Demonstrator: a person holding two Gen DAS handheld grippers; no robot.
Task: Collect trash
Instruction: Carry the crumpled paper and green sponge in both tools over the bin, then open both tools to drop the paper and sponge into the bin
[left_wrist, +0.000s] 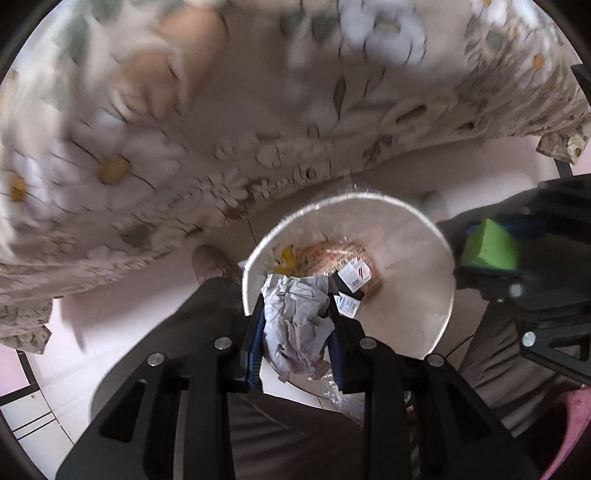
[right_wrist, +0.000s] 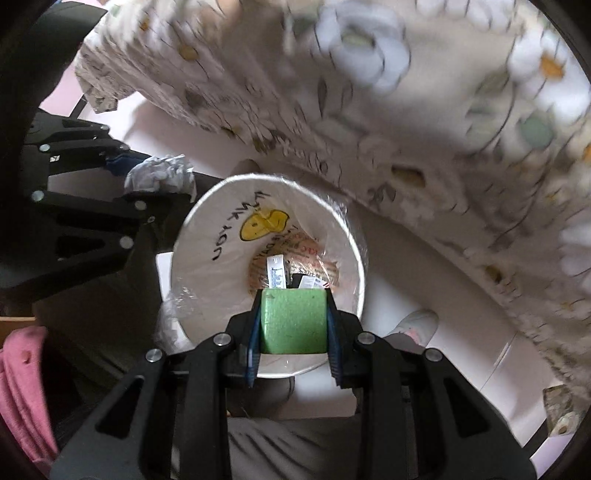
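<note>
A white round bin (left_wrist: 417, 280) lined with a clear bag stands on the floor, with wrappers (left_wrist: 343, 266) lying at its bottom. My left gripper (left_wrist: 295, 295) is shut on a crumpled grey-white paper ball (left_wrist: 295, 325) and holds it over the bin's near rim. My right gripper (right_wrist: 293, 295) is shut on a green foam block (right_wrist: 293, 321) over the same bin (right_wrist: 207, 258). The right gripper with the block also shows in the left wrist view (left_wrist: 487, 247). The left gripper's paper ball shows in the right wrist view (right_wrist: 162, 177).
A table with a daisy-print cloth (left_wrist: 147, 147) hangs beside the bin and fills the upper part of both views (right_wrist: 443, 110). A pink garment (right_wrist: 22, 387) lies at the lower left. The floor (left_wrist: 110, 332) is pale.
</note>
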